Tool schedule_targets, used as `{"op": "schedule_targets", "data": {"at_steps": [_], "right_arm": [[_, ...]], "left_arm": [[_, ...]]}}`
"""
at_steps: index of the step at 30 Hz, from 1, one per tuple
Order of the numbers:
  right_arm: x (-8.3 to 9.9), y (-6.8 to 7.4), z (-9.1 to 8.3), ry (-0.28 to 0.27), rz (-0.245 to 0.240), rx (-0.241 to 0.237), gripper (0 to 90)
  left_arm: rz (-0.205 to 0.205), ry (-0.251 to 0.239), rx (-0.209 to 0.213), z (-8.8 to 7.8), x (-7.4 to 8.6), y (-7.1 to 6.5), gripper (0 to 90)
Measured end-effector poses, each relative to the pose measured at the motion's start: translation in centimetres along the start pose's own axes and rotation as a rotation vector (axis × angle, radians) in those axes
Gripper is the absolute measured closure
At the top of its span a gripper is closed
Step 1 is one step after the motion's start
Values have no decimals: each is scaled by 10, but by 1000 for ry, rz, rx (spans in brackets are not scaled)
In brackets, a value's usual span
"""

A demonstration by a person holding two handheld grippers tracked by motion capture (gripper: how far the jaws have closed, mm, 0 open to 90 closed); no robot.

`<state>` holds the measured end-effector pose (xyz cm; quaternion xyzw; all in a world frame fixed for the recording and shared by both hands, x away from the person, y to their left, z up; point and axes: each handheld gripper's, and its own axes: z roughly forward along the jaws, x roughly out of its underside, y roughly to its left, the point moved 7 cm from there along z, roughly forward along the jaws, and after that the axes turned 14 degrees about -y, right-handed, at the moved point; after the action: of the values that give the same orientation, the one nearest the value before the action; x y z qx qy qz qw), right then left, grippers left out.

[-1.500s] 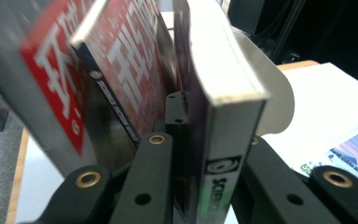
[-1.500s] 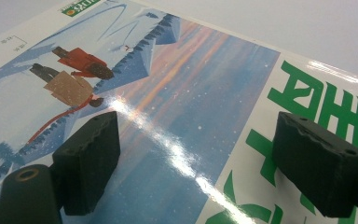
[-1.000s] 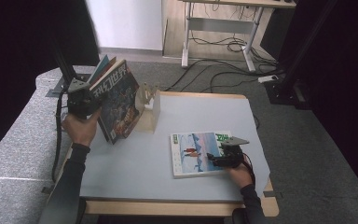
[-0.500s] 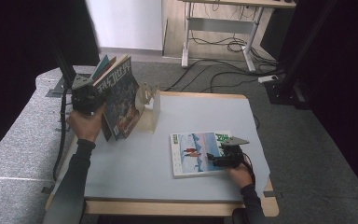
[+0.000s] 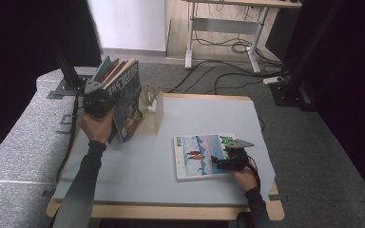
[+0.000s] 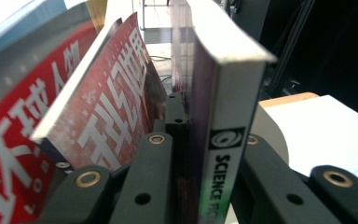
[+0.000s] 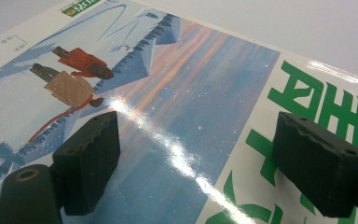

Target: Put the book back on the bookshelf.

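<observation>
My left gripper (image 5: 105, 103) is at the table's left edge, shut on a thick book (image 5: 127, 100) held upright. In the left gripper view the jaws press both sides of that book (image 6: 223, 116), whose pale spine reads "Science Fiction". Red-covered books (image 6: 102, 107) lean just to its left. A picture magazine (image 5: 202, 154) with a snowy scene and green lettering lies flat on the table's right half. My right gripper (image 5: 217, 164) rests low over its right part, jaws open. In the right gripper view my right gripper (image 7: 196, 140) shows both pads wide apart above the magazine cover (image 7: 177, 93), with nothing between them.
A light wooden book stand (image 5: 153, 108) sits on the grey tabletop (image 5: 138, 185) just right of the held book. Several more books (image 5: 110, 71) lean behind the left gripper. A desk frame and cables (image 5: 228, 45) are on the floor beyond the table.
My left hand has carried the book a little to the right and slightly down, closer to the wooden stand. The right gripper and the magazine have stayed put.
</observation>
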<state>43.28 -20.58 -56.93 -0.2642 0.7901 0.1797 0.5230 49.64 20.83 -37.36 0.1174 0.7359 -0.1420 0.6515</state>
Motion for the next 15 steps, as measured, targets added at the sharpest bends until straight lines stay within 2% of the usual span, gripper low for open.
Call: {"op": "schedule_targets", "data": {"at_steps": [11, 15], "right_arm": [[0, 0, 0, -1, 1, -1, 149], [0, 0, 0, -1, -1, -2, 148]], "left_arm": [[18, 21, 14, 16, 20, -7, 825], [26, 15, 14, 15, 22, -6, 822]]}}
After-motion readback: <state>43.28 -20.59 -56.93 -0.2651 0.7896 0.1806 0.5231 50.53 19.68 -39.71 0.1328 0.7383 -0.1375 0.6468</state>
